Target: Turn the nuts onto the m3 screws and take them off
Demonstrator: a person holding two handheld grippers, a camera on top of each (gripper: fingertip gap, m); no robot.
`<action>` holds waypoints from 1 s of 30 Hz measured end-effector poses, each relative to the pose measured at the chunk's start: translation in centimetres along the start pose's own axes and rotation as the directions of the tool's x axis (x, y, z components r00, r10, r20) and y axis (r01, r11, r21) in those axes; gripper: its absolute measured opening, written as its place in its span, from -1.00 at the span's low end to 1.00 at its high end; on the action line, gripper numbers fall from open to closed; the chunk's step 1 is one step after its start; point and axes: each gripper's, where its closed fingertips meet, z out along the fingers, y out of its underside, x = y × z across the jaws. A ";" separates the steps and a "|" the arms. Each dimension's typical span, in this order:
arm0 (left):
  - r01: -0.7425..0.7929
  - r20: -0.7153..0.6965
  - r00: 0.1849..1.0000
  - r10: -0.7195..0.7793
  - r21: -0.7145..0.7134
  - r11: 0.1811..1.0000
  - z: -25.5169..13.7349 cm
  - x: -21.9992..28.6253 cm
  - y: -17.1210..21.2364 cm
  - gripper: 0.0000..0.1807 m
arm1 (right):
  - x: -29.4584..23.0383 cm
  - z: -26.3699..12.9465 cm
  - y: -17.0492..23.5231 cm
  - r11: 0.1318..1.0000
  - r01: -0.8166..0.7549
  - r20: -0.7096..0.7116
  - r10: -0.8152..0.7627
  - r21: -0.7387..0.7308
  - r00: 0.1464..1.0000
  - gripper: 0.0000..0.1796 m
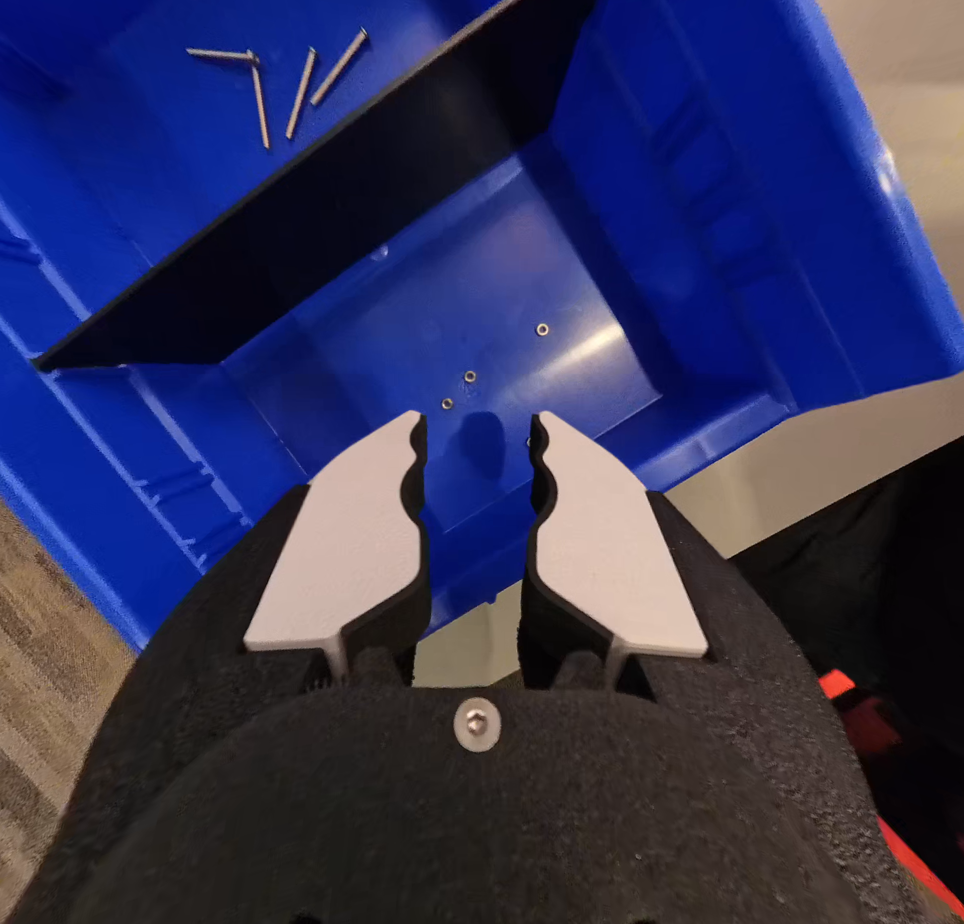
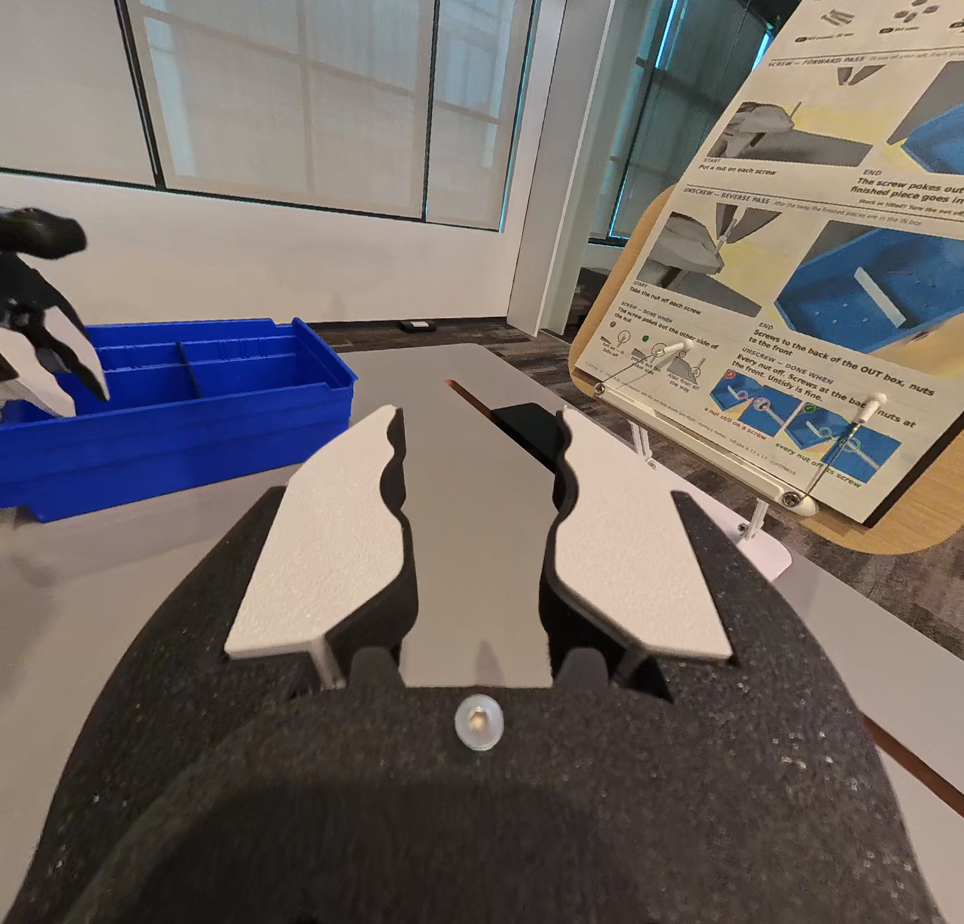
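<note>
A blue bin (image 1: 730,179) has a black divider (image 1: 323,210) across it. Several thin screws (image 1: 297,90) lie loose in the far compartment. Three small nuts (image 1: 469,376) lie on the floor of the near compartment, and a fourth bit of metal peeks out beside my left gripper's right finger. My left gripper (image 1: 477,422) is open and empty, hanging over the near compartment just short of the nuts. It also shows in the right wrist view (image 2: 78,393), dipping into the blue bin (image 2: 219,419). My right gripper (image 2: 477,414) is open and empty above the grey table (image 2: 469,534).
An instruction sheet on a white stand (image 2: 814,252) rises at the right of the table. A black flat object (image 2: 527,424) lies on the table beyond my right gripper. Carpet floor and a glass wall lie behind. Black and red fabric (image 1: 887,638) shows at the right of the left wrist view. The grippers' ends are close to 45 cm from one another.
</note>
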 end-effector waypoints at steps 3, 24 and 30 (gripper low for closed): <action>-0.004 -0.012 1.000 0.004 -0.013 1.000 0.6 -0.4 -0.1 -0.59 | 0.6 0.2 -0.2 1.000 0.027 -0.011 -0.027 -0.007 1.000 -0.40; -0.170 -0.068 0.985 0.158 -0.252 0.953 3.4 -1.4 1.5 -0.70 | 2.9 0.2 -1.9 0.998 0.039 -0.016 -0.038 0.057 0.999 -0.41; -0.324 -0.122 0.946 0.301 -0.277 0.905 3.8 -1.6 1.5 -0.70 | 3.0 0.1 -1.8 0.998 0.033 -0.013 -0.033 0.057 0.999 -0.41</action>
